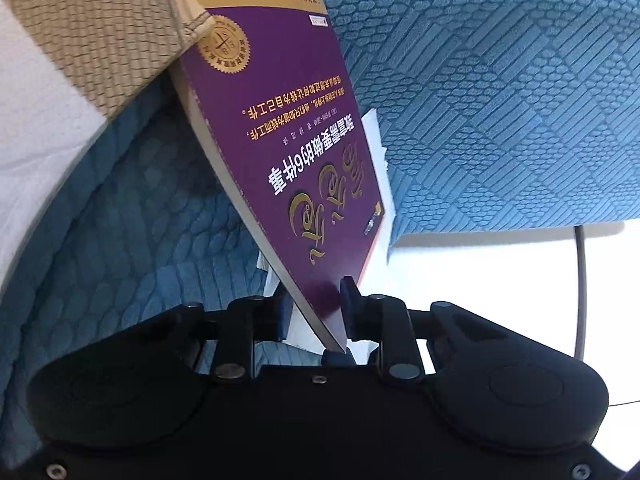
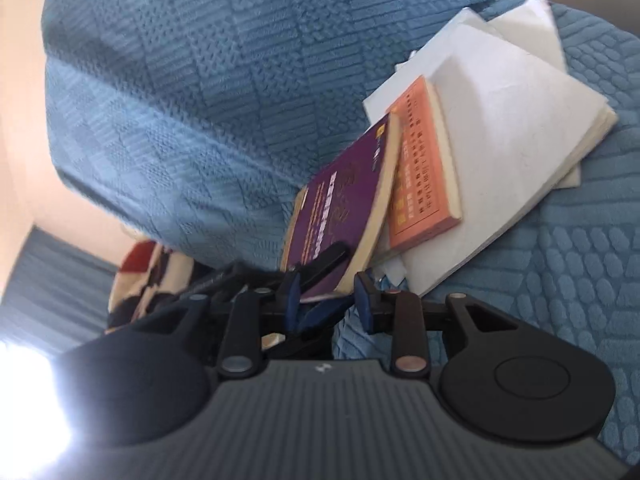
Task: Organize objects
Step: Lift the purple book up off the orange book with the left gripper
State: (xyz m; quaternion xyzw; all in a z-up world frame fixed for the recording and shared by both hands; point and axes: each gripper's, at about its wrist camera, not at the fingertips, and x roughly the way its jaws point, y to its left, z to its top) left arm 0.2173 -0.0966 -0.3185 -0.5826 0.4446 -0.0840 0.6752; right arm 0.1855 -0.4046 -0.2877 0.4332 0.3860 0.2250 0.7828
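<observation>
My left tool (image 1: 316, 308) clamps the purple glossy paperback book (image 1: 280, 152), my right tool (image 2: 329, 300) stands empty and apart; the orange paperback (image 2: 420, 168) and white papers (image 2: 512, 120) remain unsorted.

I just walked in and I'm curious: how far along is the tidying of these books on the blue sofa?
Partly done, it seems. An orange book already lies on a white book in a rough pile on the blue sofa cover. In hand: the left gripper pinches a corner of the purple book, tilted beside that pile; the right gripper sits at the same corner. Left: laying it down and squaring the crooked stack.
</observation>
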